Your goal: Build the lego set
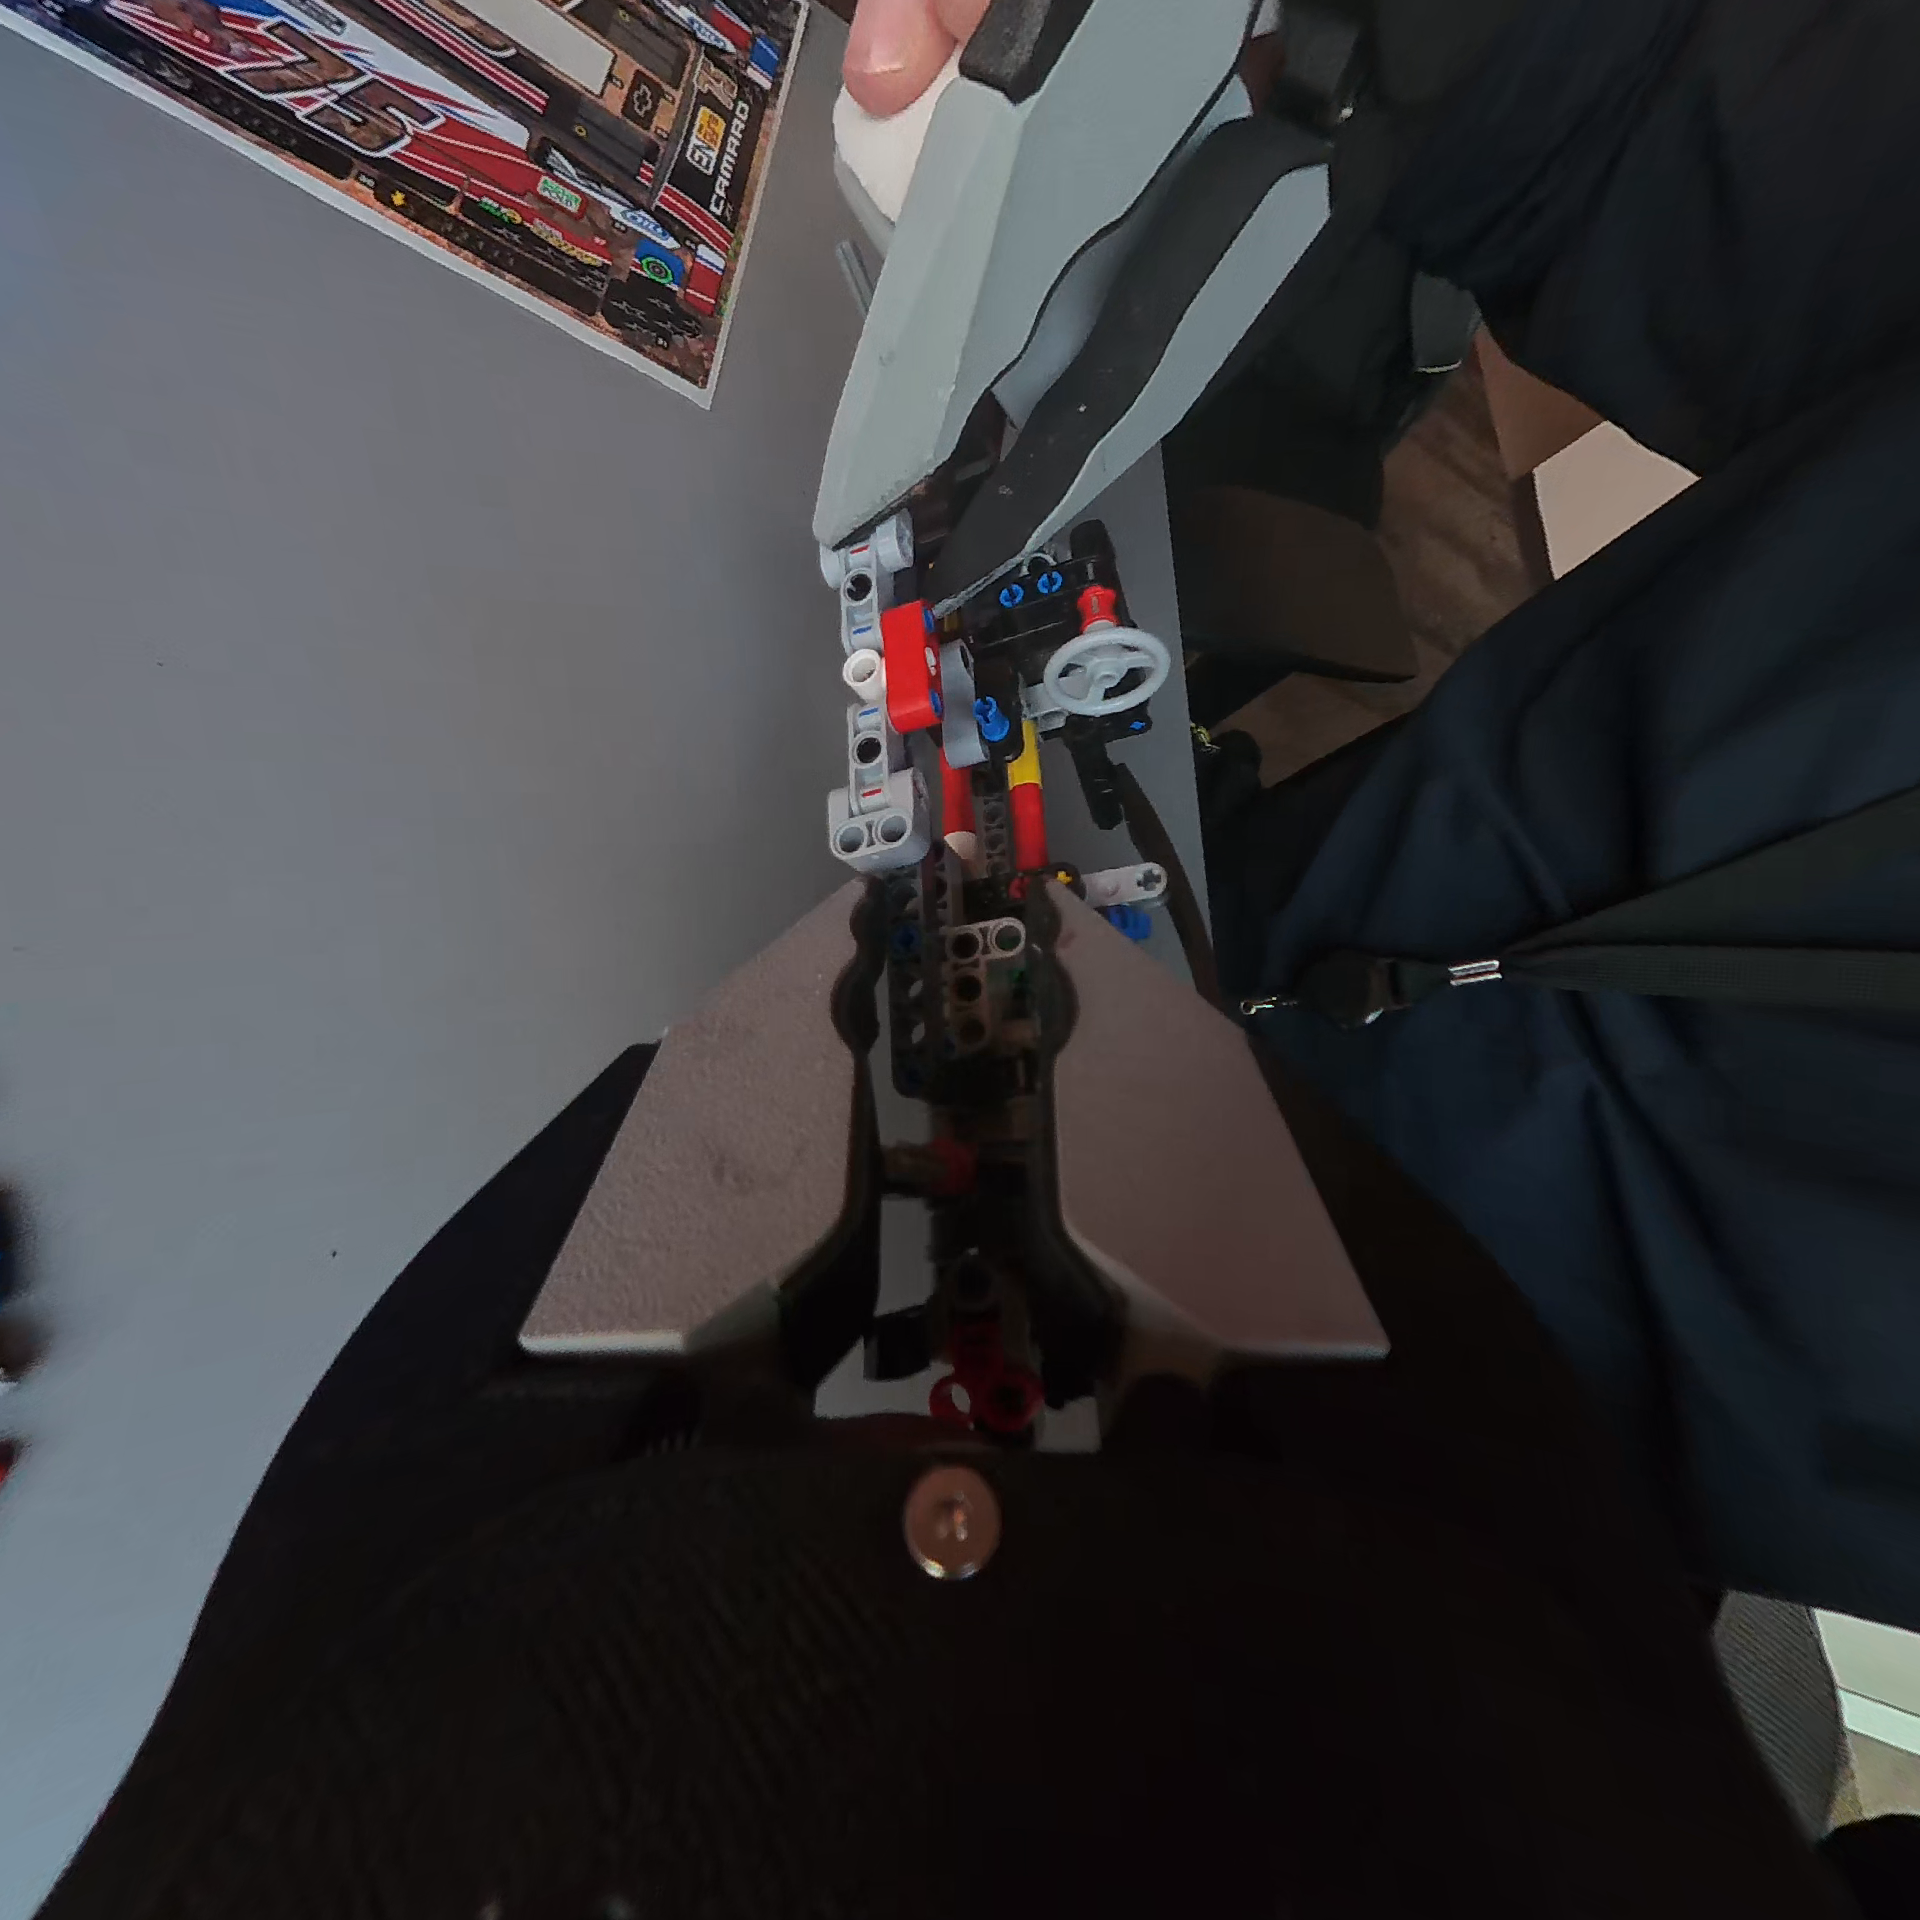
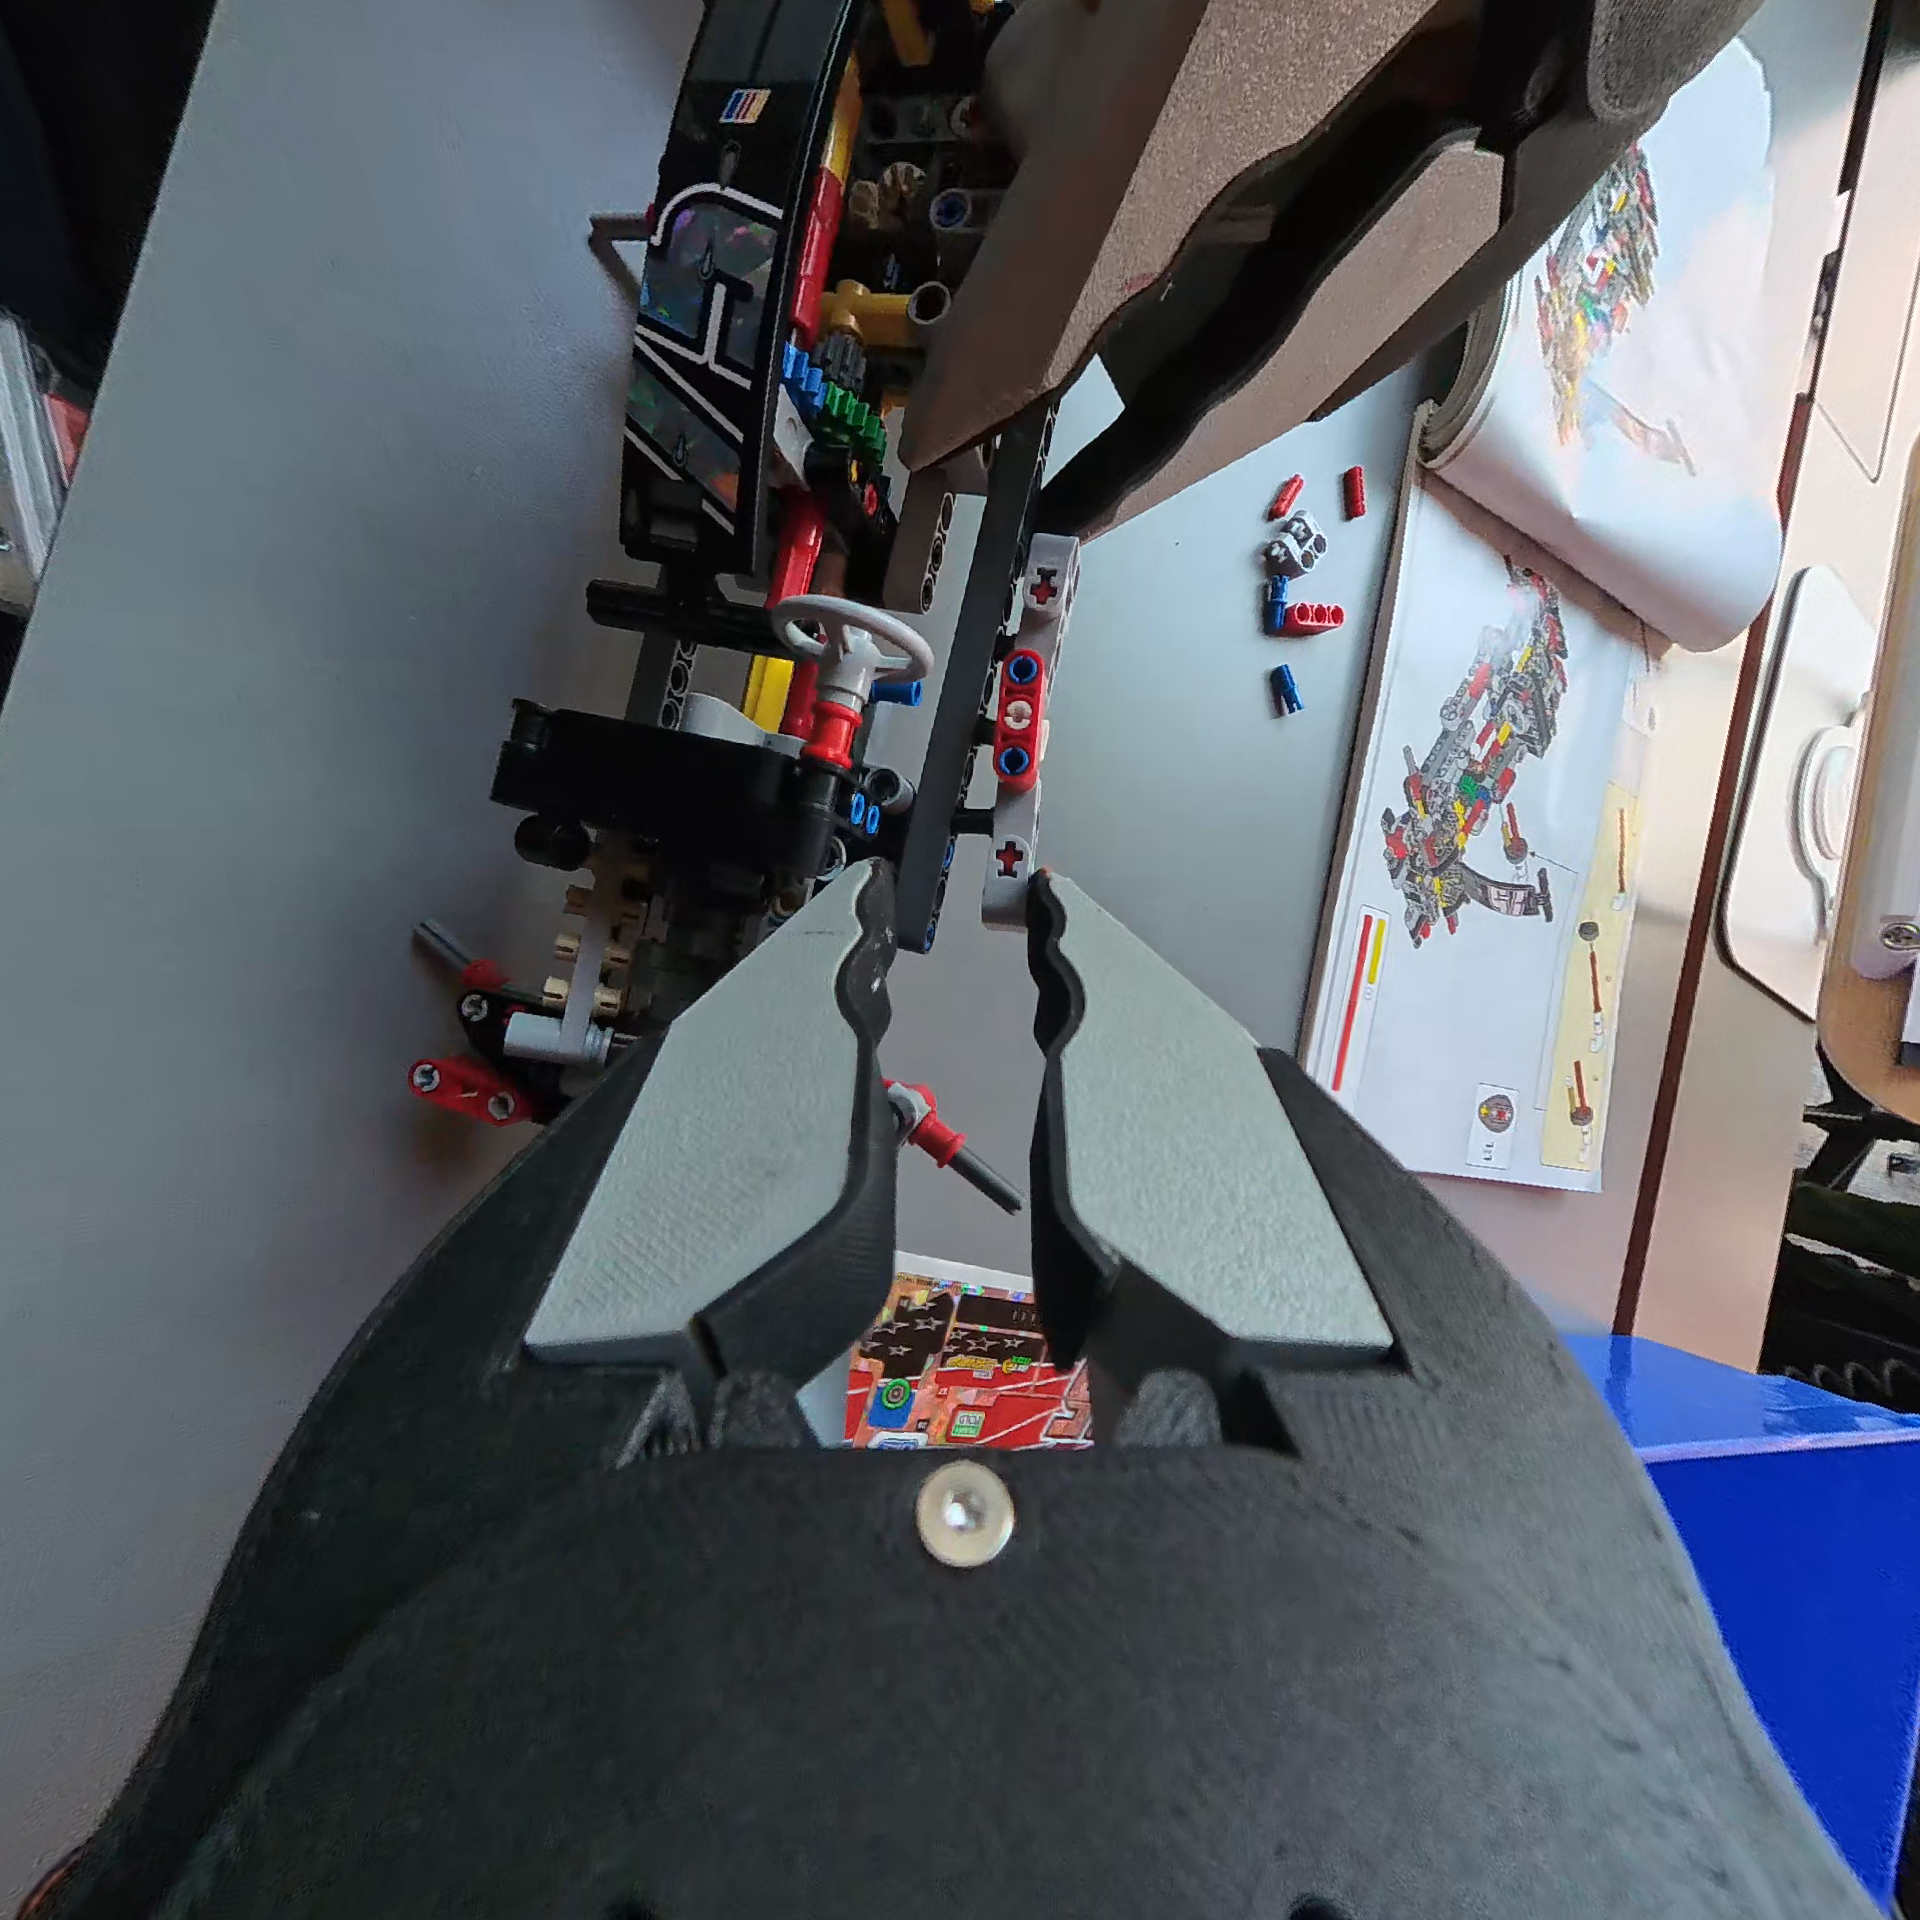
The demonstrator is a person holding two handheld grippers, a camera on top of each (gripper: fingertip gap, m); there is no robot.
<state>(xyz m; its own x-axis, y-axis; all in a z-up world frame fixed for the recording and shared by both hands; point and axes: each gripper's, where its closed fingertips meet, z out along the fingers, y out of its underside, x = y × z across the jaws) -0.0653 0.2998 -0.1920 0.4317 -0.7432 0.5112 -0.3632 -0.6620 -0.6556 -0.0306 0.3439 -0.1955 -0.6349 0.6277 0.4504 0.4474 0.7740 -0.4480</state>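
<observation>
A brick-built car chassis (image 1: 914,675) with a grey steering wheel (image 1: 1104,670) is held up over a grey table (image 1: 364,727). My left gripper (image 1: 961,904) is shut on the chassis' dark middle frame, with both pads against its sides. It also shows at the top of the right wrist view (image 2: 997,468). My right gripper (image 2: 961,904) grips the chassis' other end. One pad presses a long black beam (image 2: 951,779), the other a light grey beam (image 2: 1013,862) bearing a red link. It enters the left wrist view from above (image 1: 914,551).
A sticker sheet (image 1: 468,156) lies on the table's far side. An open instruction booklet (image 2: 1475,831) and loose red, blue and grey pieces (image 2: 1299,582) lie to the right. A blue bin (image 2: 1766,1507) stands at lower right. A person's dark clothing (image 1: 1610,727) is close by. There is about 6 cm between the tips of the two grippers.
</observation>
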